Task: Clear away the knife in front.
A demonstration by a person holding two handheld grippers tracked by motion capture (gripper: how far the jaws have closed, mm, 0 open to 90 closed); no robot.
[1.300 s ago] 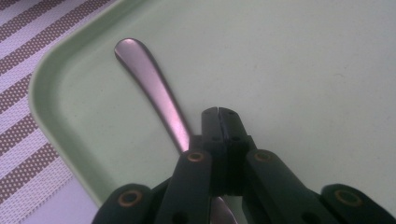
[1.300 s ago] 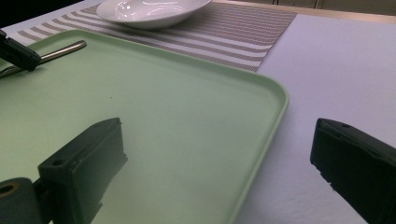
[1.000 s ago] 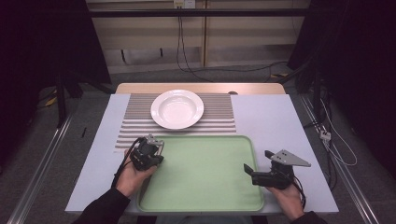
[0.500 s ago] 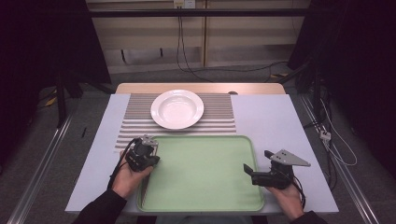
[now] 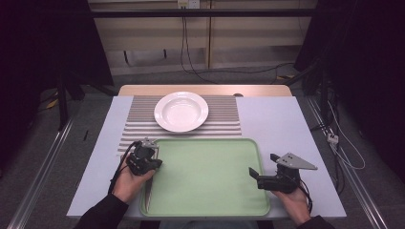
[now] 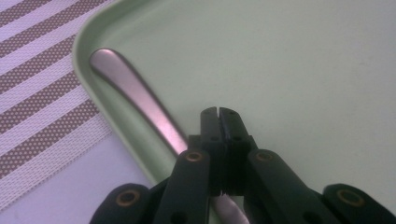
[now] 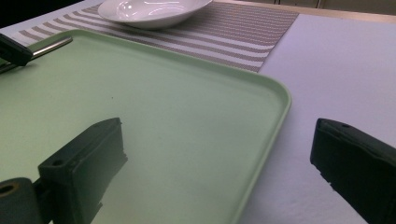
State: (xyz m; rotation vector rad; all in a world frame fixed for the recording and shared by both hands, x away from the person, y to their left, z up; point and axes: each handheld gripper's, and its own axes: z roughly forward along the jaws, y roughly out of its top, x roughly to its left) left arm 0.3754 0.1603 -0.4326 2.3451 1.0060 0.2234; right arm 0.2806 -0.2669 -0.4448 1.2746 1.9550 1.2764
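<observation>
Left gripper [image 5: 152, 153] sits at the left edge of the tray [image 5: 210, 210], near its far-left corner. In the left gripper view its jaws are pressed together, tips meeting with only a thin seam between them. A metal utensil handle [image 6: 135, 95] runs under them; whether the pads pinch it cannot be told, since the jaws hide that stretch.

Handle: long, slim, brushed steel with a dull grey sheen and a soft highlight down its length. The end is rounded and slightly broadened. It lies inside the tray, along the inner slope of the left rim, rounded end toward the tray's corner. The other end passes beneath the gripper and is hidden, so the kind of utensil cannot be told. In the high view it shows as a thin pale line [image 5: 147, 198] along the tray's left rim, by the left hand [image 5: 128, 181]. In the right gripper view the handle [image 7: 52, 45] shows at the tray's far side.

Right gripper [image 5: 255, 175] rests at the tray's right rim, near its front corner, jaws wide apart, nothing between them; one jaw over the tray, the other over the surface [image 5: 282, 124].

Tray: pale green, rounded corners, low raised rim, lying at the surface's near side. A striped mat [image 5: 143, 119] lies beyond it, with a white plate [image 5: 181, 111] on the mat, well apart from both grippers.
</observation>
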